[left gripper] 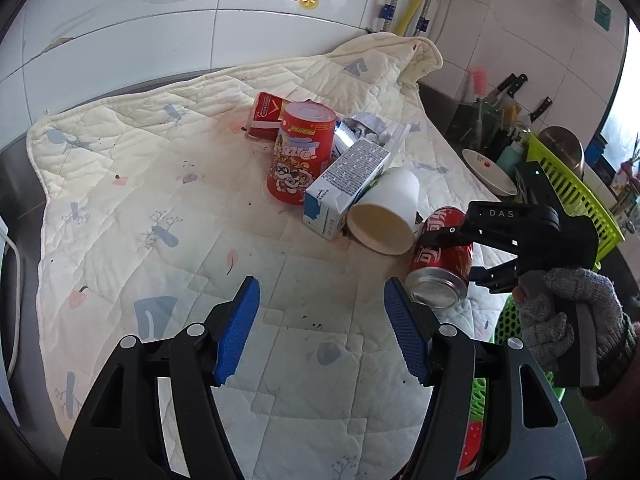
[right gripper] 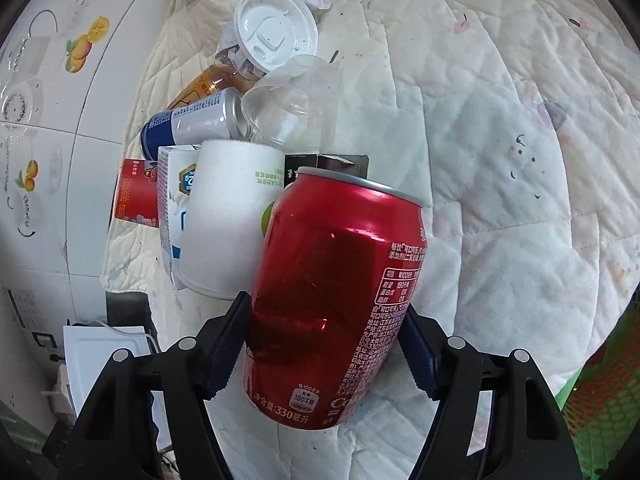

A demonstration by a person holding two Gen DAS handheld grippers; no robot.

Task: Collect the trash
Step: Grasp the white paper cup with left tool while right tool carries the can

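Left wrist view: the left gripper [left gripper: 320, 328] hovers over the quilted cloth [left gripper: 140, 184], jaws apart and empty; the cola can [left gripper: 440, 264] lies beside a paper cup [left gripper: 386, 216].

Right wrist view: the right gripper [right gripper: 320, 344] is clamped on the dented can's sides.

Two drink cans [right gripper: 332, 292] (one red, one blue-and-white [right gripper: 192, 120]), two paper cups [right gripper: 228, 220], two cartons [left gripper: 344, 184], one clear plastic cup [right gripper: 292, 100], one white lid [right gripper: 276, 32].

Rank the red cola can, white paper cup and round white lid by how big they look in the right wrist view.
1. Red cola can, though it is nearest the camera, which inflates it.
2. White paper cup.
3. Round white lid, farthest away.
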